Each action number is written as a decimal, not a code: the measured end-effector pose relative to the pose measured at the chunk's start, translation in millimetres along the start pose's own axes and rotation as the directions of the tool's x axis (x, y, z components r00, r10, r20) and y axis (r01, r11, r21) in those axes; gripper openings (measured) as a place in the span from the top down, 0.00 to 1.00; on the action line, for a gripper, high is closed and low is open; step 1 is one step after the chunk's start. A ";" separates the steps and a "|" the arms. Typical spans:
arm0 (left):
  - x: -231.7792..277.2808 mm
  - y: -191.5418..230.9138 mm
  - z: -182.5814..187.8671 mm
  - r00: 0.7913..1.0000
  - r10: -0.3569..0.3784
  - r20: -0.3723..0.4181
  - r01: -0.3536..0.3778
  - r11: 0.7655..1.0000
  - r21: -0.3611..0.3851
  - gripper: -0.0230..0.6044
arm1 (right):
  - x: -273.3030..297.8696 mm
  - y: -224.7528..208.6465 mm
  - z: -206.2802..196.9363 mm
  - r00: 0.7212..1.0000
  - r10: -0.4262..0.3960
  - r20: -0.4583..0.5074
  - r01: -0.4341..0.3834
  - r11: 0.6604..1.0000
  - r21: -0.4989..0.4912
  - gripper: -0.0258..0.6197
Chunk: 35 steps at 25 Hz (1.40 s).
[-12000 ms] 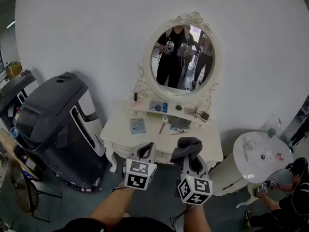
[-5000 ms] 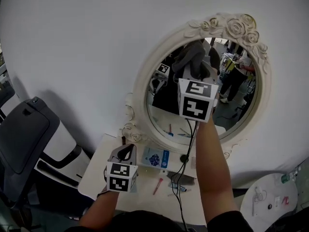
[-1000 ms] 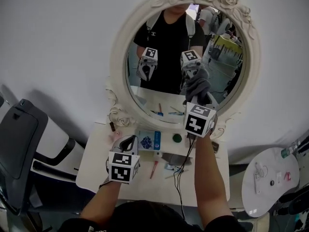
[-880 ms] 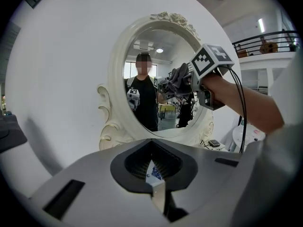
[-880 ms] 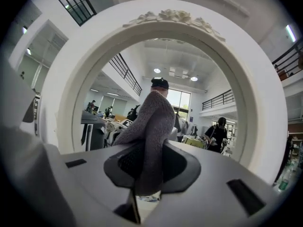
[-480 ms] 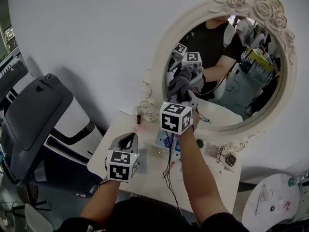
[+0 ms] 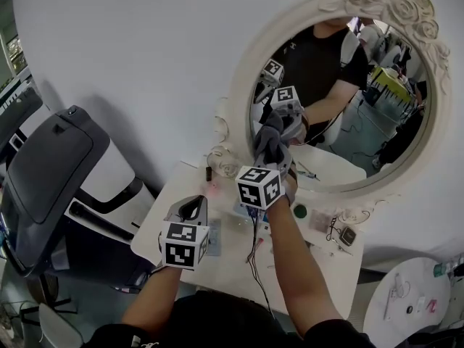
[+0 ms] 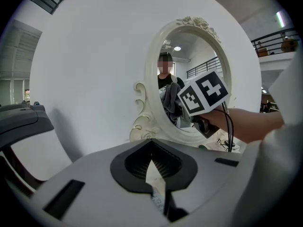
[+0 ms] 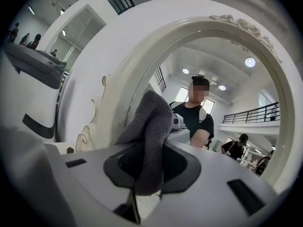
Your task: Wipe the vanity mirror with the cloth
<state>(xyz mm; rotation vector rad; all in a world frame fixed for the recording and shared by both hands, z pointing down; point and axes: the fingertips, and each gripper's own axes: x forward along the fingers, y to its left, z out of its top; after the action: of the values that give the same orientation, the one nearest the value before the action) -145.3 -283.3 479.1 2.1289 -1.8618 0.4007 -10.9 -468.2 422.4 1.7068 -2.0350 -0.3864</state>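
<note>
The oval vanity mirror [image 7: 366,133] in its ornate white frame [image 7: 245,85] hangs over a white vanity table [image 7: 181,194]. My right gripper [image 7: 272,156] is shut on a grey cloth [image 7: 269,141], which meets its own reflection at the lower left of the glass. In the right gripper view the cloth [image 9: 150,126] bulges out of the jaws of my right gripper [image 9: 147,174], close to the mirror [image 9: 227,74]. My left gripper [image 7: 194,209] hangs low over the table's left side, shut and holding nothing. The left gripper view shows its closed tips [image 8: 152,162], the mirror [image 8: 189,56] and the cloth [image 8: 169,101].
Small items lie on the tabletop: a green round lid [image 7: 300,211], a dark little bottle [image 7: 209,173] and a black object with wires [image 7: 347,235]. A large black-and-white machine [image 7: 51,172] stands at the left, a round white side table [image 7: 406,296] at the lower right. A cable [image 7: 255,245] hangs from my right gripper.
My right gripper has carried the cloth from the lower middle of the glass to its lower left and slightly down. The left gripper has stayed low over the table.
</note>
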 end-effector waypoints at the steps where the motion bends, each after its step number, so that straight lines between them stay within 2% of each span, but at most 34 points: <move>1: 2.7 -5.0 1.0 1.000 -0.011 -0.001 0.011 1.000 0.006 0.96 | -0.9 -4.5 -7.4 1.000 -0.003 -0.009 0.003 1.000 0.000 0.84; 8: 20.7 -47.1 7.8 0.995 -0.101 -0.014 0.101 0.993 0.062 0.96 | -12.1 -55.1 -61.5 0.995 -0.074 -0.066 0.073 0.997 -0.017 0.83; 14: 31.8 -82.0 11.3 0.986 -0.164 -0.031 0.166 0.980 0.112 0.96 | -24.1 -106.7 -111.9 0.979 -0.149 -0.139 0.151 0.989 0.000 0.83; 22: 43.0 -115.3 15.1 0.976 -0.213 -0.045 0.217 0.963 0.160 0.96 | -41.4 -173.6 -179.6 0.941 -0.236 -0.244 0.247 0.969 0.012 0.83; 27: 48.2 -126.6 14.3 0.972 -0.227 -0.054 0.233 0.958 0.168 0.96 | -47.1 -193.4 -197.8 0.926 -0.256 -0.276 0.273 0.962 0.026 0.83; 29: 48.9 -129.5 15.5 0.972 -0.230 -0.053 0.236 0.957 0.169 0.96 | -48.8 -196.8 -200.6 0.925 -0.247 -0.288 0.279 0.957 0.076 0.83; 31: 49.8 -130.1 17.0 0.972 -0.229 -0.049 0.234 0.957 0.169 0.96 | -52.7 -199.8 -203.7 0.928 -0.208 -0.310 0.274 0.943 0.187 0.83; 33: 51.9 -128.6 17.0 0.974 -0.223 -0.048 0.228 0.959 0.167 0.96 | -60.5 -203.5 -204.4 0.934 -0.152 -0.322 0.261 0.907 0.329 0.83; 35: 54.6 -128.1 15.3 0.974 -0.223 -0.052 0.228 0.960 0.161 0.96 | -72.1 -208.0 -198.7 0.950 -0.125 -0.285 0.244 0.868 0.432 0.83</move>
<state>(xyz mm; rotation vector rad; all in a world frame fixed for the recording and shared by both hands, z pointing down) -10.9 -322.8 482.3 2.3956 -1.5927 0.5522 276.6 -423.3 479.7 2.1166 -1.8779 0.2791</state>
